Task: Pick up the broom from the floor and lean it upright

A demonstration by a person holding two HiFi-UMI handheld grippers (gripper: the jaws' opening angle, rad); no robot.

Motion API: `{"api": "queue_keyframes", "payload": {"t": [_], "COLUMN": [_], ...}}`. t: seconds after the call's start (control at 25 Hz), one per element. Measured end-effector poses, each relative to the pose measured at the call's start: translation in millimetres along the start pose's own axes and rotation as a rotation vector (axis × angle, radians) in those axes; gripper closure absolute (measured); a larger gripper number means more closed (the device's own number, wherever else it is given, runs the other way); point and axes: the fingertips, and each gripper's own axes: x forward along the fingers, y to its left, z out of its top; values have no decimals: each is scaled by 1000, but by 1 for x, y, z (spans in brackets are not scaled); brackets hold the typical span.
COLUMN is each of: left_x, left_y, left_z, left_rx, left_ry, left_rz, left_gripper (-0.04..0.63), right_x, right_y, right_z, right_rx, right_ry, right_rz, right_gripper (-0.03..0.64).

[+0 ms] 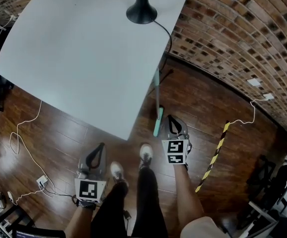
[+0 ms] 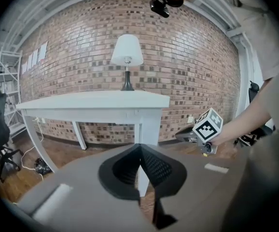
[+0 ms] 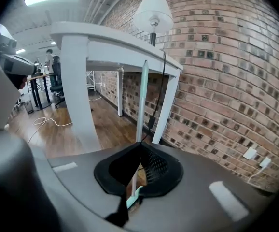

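Left tool (image 1: 101, 148) nearest, jaws shut, empty. Right tool (image 1: 172, 120) shut too, gripping nothing, just right of the broom (image 1: 158, 119). Broom stands upright: head on the wood floor (image 1: 208, 103), handle against the white desk's (image 1: 84, 58) right edge. Lamp (image 1: 141, 11) farther; brick wall (image 1: 233, 38) beyond.

Open floor (image 1: 203, 108) lies between the table (image 1: 84, 58) and the brick wall (image 1: 233, 38). The broom (image 1: 158, 118) leans at the table's edge there. A striped strip (image 1: 214, 156) crosses the floor on the right; cables (image 1: 22, 138) trail on the left.
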Motion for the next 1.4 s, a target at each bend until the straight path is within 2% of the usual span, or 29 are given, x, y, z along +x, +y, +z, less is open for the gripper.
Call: {"api": "queue_keyframes", "payload": {"t": [0.28,0.56,0.76,0.88,1.04,1.4], "left_x": [-37,-69,-109,-134,-168,-230], "left_y": [12,23,17,13,17,44], "left_z": [56,171,224,241,252,257], "left_rx": [51,68,107,117,104,65], "left_ry": [-70,-232,-286,-312,-344,-371], "left_rz": [-8,-3,-46,-71,-70,-88], "left_gripper": [594,594,594,594,594,594], "right_x": [-93,-203,-266,-300,-351,-425], "right_y": [1,2,10,18,23,55], "right_z": [69,176,237,271,294,306], "right_rx": [-2,-26,12,-4,2,50], "right_ry": [-72,-215,-319,-379,-438,-507], "right_rz": [22,-18,-46,-58,-120,-216], "right_gripper": [603,604,604,604,604,604]}}
